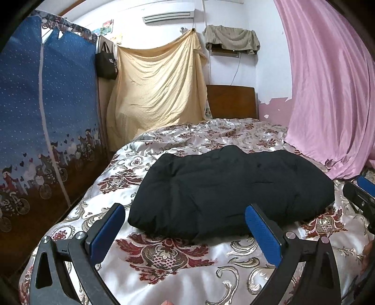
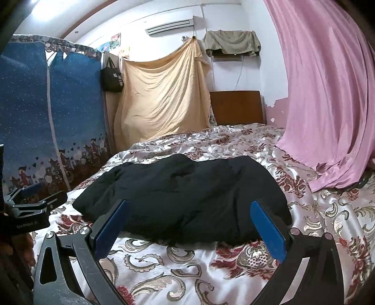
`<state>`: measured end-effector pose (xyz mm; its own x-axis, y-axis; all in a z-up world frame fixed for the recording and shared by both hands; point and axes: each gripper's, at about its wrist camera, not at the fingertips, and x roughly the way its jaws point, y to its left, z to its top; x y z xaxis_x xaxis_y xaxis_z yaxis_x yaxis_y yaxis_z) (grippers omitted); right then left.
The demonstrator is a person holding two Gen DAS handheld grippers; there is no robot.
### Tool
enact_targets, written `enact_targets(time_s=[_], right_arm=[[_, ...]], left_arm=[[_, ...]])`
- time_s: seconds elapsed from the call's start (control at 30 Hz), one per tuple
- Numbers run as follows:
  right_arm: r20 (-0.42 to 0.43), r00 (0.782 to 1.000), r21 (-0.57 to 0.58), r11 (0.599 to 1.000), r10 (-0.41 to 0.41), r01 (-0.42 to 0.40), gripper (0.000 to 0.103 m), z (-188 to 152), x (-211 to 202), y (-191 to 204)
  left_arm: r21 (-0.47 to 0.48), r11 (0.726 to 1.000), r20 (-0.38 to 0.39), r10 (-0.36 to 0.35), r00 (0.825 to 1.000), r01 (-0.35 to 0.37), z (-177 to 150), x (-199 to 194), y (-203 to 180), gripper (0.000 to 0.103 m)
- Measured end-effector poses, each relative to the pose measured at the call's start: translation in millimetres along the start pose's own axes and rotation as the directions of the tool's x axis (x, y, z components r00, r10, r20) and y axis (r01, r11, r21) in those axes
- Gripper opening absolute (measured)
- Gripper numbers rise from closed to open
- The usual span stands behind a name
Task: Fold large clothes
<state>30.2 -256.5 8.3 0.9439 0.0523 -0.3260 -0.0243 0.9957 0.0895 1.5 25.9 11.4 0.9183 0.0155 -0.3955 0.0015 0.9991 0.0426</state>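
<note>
Left gripper [image 1: 185,219]: jaws spread wide, nothing between the blue pads [image 1: 107,232], held low over the near end of the bed [image 1: 164,276]. Its tip sits just short of the near edge of the garment.

Right gripper [image 2: 188,217]: likewise spread wide and empty, at much the same height, facing the same near edge.

Black padded garment [image 1: 225,187]: one item, folded into a thick, puffy bundle, lying on the floral satin bedspread [image 2: 164,269] near the middle of the bed. Long axis runs left to right across both views, crosswise to the bed's length; which end is collar or hem cannot be told.

Surroundings: wooden headboard [image 1: 232,101] at the far end; cream sheet [image 1: 159,86] hung on the far wall; pink curtain [image 1: 328,82] at right, its hem resting on the bedspread; blue fabric wardrobe [image 1: 46,105] at left; black tote bag [image 1: 106,63] hanging beside it; air conditioner [image 1: 168,15] high on the wall.

View differences: left wrist view catches the right gripper at its right border, beside the garment's right end. Right wrist view catches the left gripper at its left border, beside the garment's left end.
</note>
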Motion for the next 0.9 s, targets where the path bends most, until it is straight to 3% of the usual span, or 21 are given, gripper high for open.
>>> enact_targets(time_s=[0.33,0.9], right_arm=[[-0.017,1.000,-0.011,1.000,0.003,-0.003,0.102,-11,-4,10],[-0.072,0.997,0.001,1.000,-0.002,0.002,0.102,-29,5,6]], left_arm=[[0.025,1.000,0.021,-0.003,1.000,0.003,-14,-8,-3,0.103],[-0.017,1.000,0.005,-0.019,1.000,0.019,-32,-8,7,0.103]])
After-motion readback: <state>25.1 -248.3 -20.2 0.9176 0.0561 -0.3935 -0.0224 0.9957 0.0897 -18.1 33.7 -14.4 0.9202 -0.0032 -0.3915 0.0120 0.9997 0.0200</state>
